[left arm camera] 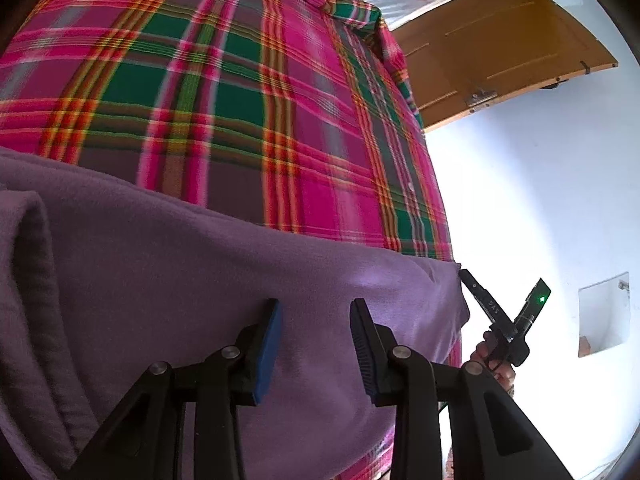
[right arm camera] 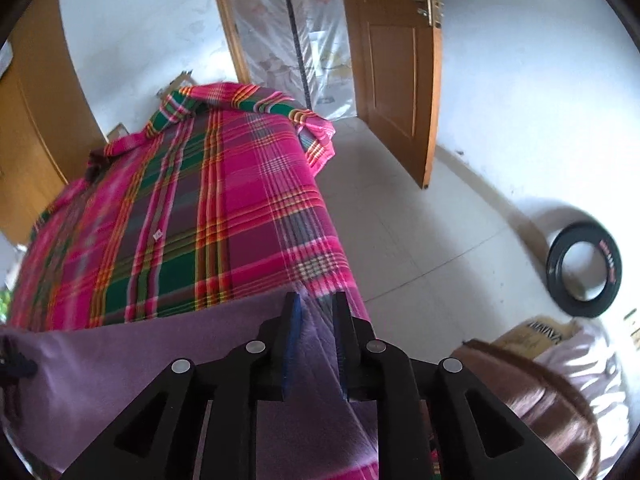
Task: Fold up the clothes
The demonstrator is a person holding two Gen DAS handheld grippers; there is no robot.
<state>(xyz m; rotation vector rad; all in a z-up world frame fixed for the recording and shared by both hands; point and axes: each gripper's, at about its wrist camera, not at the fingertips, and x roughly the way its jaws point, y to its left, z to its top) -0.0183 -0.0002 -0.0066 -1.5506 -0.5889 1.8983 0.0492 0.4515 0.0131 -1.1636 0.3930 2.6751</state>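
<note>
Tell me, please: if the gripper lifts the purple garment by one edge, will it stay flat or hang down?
The purple garment will probably hang limp: its left side already rolls into a soft fold on the plaid bed cover. Its fleecy-looking surface likely grips rather than slides. It seems light, since the right gripper raises one edge into a ridge.

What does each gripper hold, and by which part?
Right gripper: purple garment, by its corner edge. Left gripper: open, holding nothing.
</note>
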